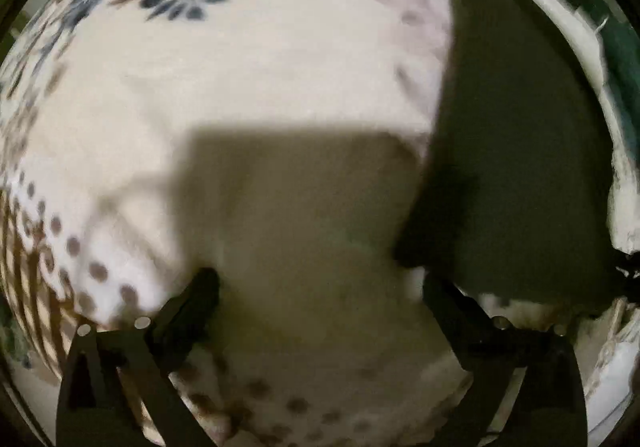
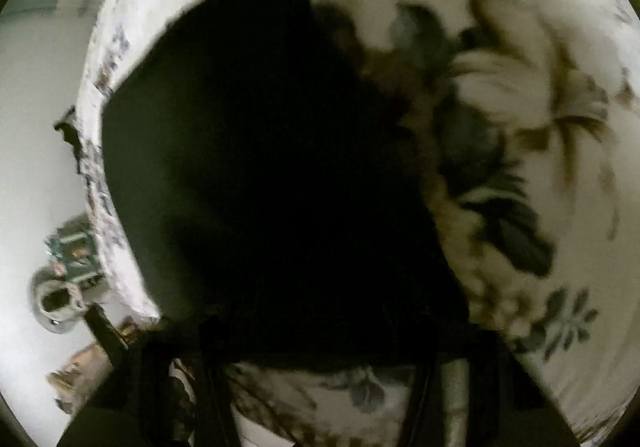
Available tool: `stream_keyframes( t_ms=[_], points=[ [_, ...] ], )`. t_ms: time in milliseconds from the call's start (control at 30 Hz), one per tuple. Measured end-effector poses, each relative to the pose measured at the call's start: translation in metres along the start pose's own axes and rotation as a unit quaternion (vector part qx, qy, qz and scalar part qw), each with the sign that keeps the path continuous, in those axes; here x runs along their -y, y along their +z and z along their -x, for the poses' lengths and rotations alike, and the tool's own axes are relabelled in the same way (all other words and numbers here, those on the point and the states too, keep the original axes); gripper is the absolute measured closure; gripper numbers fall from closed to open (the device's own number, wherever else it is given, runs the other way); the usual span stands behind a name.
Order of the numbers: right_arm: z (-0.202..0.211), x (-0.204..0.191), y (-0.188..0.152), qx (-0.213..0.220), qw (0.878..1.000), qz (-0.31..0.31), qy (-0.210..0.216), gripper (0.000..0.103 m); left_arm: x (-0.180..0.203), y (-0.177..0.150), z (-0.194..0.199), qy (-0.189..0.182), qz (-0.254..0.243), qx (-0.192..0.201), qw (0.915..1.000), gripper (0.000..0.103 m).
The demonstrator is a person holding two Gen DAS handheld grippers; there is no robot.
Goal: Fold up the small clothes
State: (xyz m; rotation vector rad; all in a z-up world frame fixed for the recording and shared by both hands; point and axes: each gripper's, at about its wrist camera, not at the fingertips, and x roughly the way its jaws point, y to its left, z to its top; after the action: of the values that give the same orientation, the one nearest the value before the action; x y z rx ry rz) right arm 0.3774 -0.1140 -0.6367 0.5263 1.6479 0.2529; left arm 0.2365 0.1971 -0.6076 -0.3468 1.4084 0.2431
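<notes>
A dark garment lies on a white floral bedsheet, to the right of my left gripper. That gripper points down at the sheet with its jaws wide apart and only bare sheet and its own shadow between them. Its right finger stands just at the garment's near corner. In the right wrist view the same dark garment fills the middle. My right gripper sits at the garment's near edge, and its dark fingertips are lost against the cloth, so its state does not show.
The bed edge runs down the left of the right wrist view, with pale floor beyond it. A shiny metal object and a green patterned item lie on that floor. Both views are blurred.
</notes>
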Motion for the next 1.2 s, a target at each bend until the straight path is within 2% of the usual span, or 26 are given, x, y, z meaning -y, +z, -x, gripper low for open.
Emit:
stream_keyframes(
  t_ms=[67, 133, 233, 267, 333, 367, 433, 467, 500, 600, 667, 767, 800, 867, 900, 967, 1000, 1100, 1200],
  points=[
    [0.012, -0.003, -0.003, 0.018, 1.0, 0.008, -0.007, 0.092, 0.012, 0.005, -0.007, 0.038, -0.011, -0.011, 0.9991, 0.0],
    [0.035, -0.011, -0.009, 0.047, 0.998, 0.023, -0.022, 0.093, 0.015, 0.007, -0.01, 0.049, -0.011, -0.017, 0.9986, 0.0],
    [0.07, -0.014, -0.02, 0.075, 0.996, 0.02, -0.049, 0.093, 0.013, 0.013, -0.011, 0.037, -0.01, -0.027, 0.9989, 0.0],
    [0.076, -0.008, -0.022, 0.075, 0.995, 0.022, -0.065, 0.093, 0.011, 0.015, -0.009, 0.028, -0.008, -0.031, 0.9991, 0.0],
    [0.074, 0.008, -0.021, 0.061, 0.996, 0.003, -0.066, 0.092, 0.004, 0.02, -0.006, 0.018, -0.005, -0.034, 0.9993, 0.0],
    [0.063, 0.018, -0.018, 0.036, 0.998, -0.007, -0.053, 0.091, 0.003, 0.022, -0.003, 0.014, -0.005, -0.035, 0.9993, 0.0],
    [0.045, 0.039, -0.009, 0.0, 0.999, -0.036, -0.041, 0.074, 0.001, 0.025, 0.002, 0.011, -0.007, -0.038, 0.9992, 0.0],
    [0.042, 0.048, -0.004, -0.009, 0.998, -0.054, -0.038, 0.073, 0.002, 0.027, 0.007, 0.013, -0.01, -0.036, 0.9992, 0.0],
    [0.047, 0.056, 0.0, 0.001, 0.997, -0.067, -0.023, 0.072, 0.004, 0.03, 0.013, 0.02, -0.019, -0.031, 0.9992, 0.0],
    [0.075, 0.07, 0.019, 0.056, 0.995, -0.078, 0.003, 0.042, 0.018, 0.036, 0.029, 0.051, -0.057, -0.011, 0.997, 0.0],
    [0.082, 0.071, 0.042, 0.076, 0.994, -0.072, 0.028, 0.042, 0.022, 0.04, 0.038, 0.051, -0.063, 0.001, 0.9967, 0.0],
    [0.063, 0.068, 0.086, 0.071, 0.994, -0.051, 0.062, 0.041, 0.014, 0.043, 0.044, 0.034, -0.037, -0.006, 0.9987, 0.0],
    [0.051, 0.068, 0.103, 0.063, 0.994, -0.049, 0.081, 0.035, 0.007, 0.043, 0.047, 0.022, -0.025, -0.005, 0.9994, 0.0],
    [0.025, 0.069, 0.122, 0.033, 0.989, -0.055, 0.131, 0.034, 0.002, 0.053, 0.054, -0.011, -0.003, 0.005, 0.9999, 0.0],
    [0.013, 0.068, 0.129, 0.017, 0.984, -0.059, 0.166, 0.037, 0.001, 0.063, 0.057, -0.032, 0.007, 0.015, 0.9994, 0.0],
    [0.011, 0.066, 0.134, 0.035, 0.982, -0.057, 0.177, 0.075, 0.008, 0.088, 0.059, -0.071, 0.014, 0.032, 0.9969, 0.0],
    [0.015, 0.061, 0.134, 0.05, 0.981, -0.047, 0.179, 0.089, 0.014, 0.101, 0.058, -0.088, 0.012, 0.039, 0.9953, 0.0],
    [0.036, 0.041, 0.13, 0.104, 0.982, -0.021, 0.157, 0.09, 0.044, 0.141, 0.046, -0.122, -0.011, 0.055, 0.991, 0.0],
    [0.04, 0.033, 0.138, 0.129, 0.984, -0.01, 0.125, 0.09, 0.085, 0.177, 0.027, -0.144, -0.039, 0.057, 0.9871, 0.0]
  ],
)
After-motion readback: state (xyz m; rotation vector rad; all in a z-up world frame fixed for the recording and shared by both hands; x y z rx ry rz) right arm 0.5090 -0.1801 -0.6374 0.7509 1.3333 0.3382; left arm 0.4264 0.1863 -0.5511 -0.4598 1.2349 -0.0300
